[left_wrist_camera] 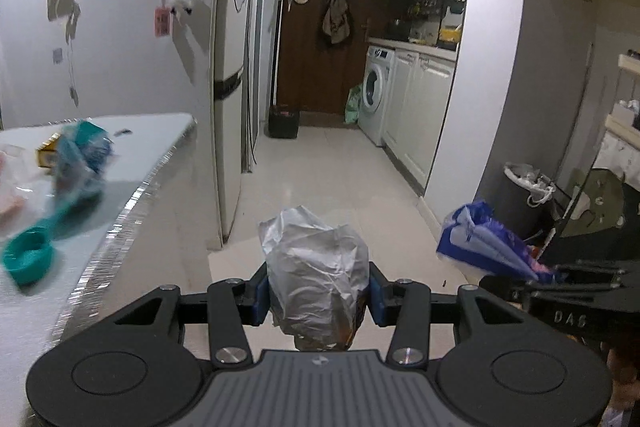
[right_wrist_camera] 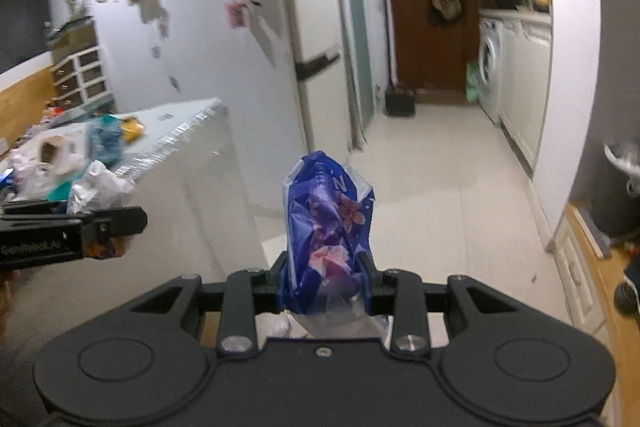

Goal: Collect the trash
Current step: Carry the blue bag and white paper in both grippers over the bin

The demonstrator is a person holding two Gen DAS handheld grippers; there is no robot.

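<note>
A crumpled clear bag [left_wrist_camera: 316, 267] sits pinched in the left hand-held gripper [left_wrist_camera: 316, 297]; the right hand-held gripper [right_wrist_camera: 325, 283] clamps a blue wrapper [right_wrist_camera: 328, 227]. Both look light, soft, slippery; more litter covers the tabletop [left_wrist_camera: 160, 131].

Hidden, cropped and smeared areas

The silver wrapper [left_wrist_camera: 316, 267] has its base hidden behind the left gripper [left_wrist_camera: 316, 297]. Items on the tabletop [left_wrist_camera: 160, 163] are motion-smeared, and the teal piece [left_wrist_camera: 28, 259] cannot be identified. The blue floral packet [right_wrist_camera: 326, 231] has its lower end hidden by the right gripper [right_wrist_camera: 322, 285]. The dark bin [right_wrist_camera: 618, 195] is blurred and cropped at the right edge.
</note>
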